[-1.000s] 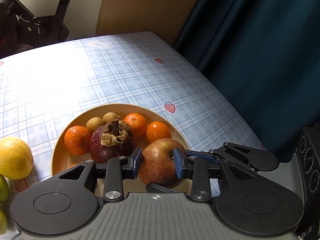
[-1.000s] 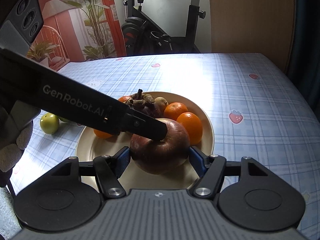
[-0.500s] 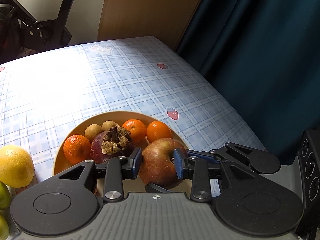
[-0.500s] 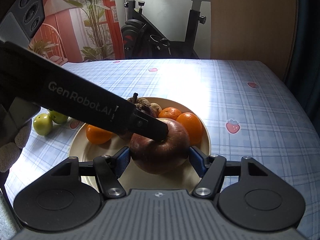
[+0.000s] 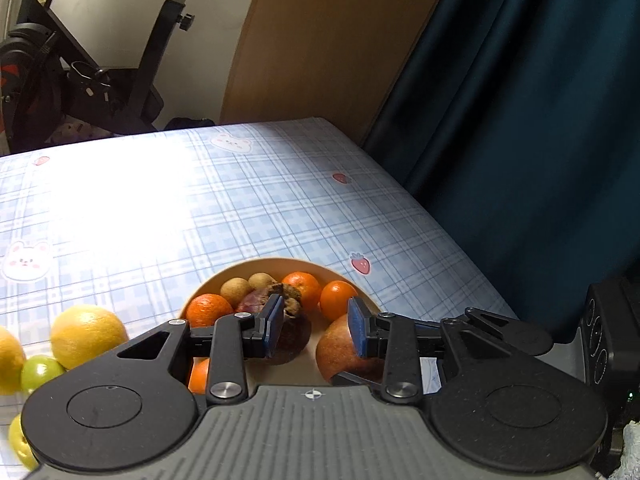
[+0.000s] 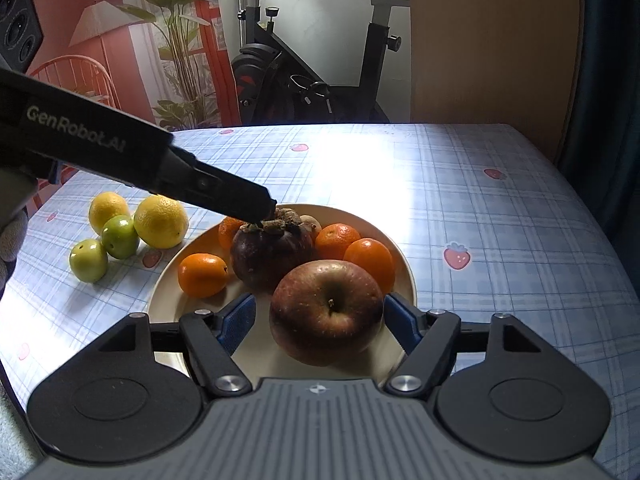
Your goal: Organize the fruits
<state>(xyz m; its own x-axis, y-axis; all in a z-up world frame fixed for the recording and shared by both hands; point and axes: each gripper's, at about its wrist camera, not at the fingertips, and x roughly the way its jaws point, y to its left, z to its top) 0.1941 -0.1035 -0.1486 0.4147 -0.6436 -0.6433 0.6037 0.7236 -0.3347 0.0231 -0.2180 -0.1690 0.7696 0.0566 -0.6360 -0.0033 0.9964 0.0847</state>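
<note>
A red apple [image 6: 326,312] rests on the front of a cream plate [image 6: 402,268]. It lies between the blue pads of my right gripper [image 6: 320,320], whose jaws are opening; a gap shows beside the left pad. Behind the apple sit a dark mangosteen [image 6: 272,252] and several oranges [image 6: 336,240]. My left gripper [image 5: 316,326] hangs above the plate [image 5: 256,266], its jaws a little apart with nothing between them. In the right wrist view the left gripper's tip [image 6: 262,208] is just over the mangosteen's crown.
Two lemons [image 6: 160,222] and two green fruits [image 6: 120,236] lie on the checked tablecloth left of the plate. A dark curtain [image 5: 520,120] hangs along the table's right edge. An exercise bike [image 6: 304,80] stands beyond the far edge.
The left gripper has lifted off the apple's top and drawn back and left, ending over the mangosteen. The right jaws have spread away from the apple they were clamping.
</note>
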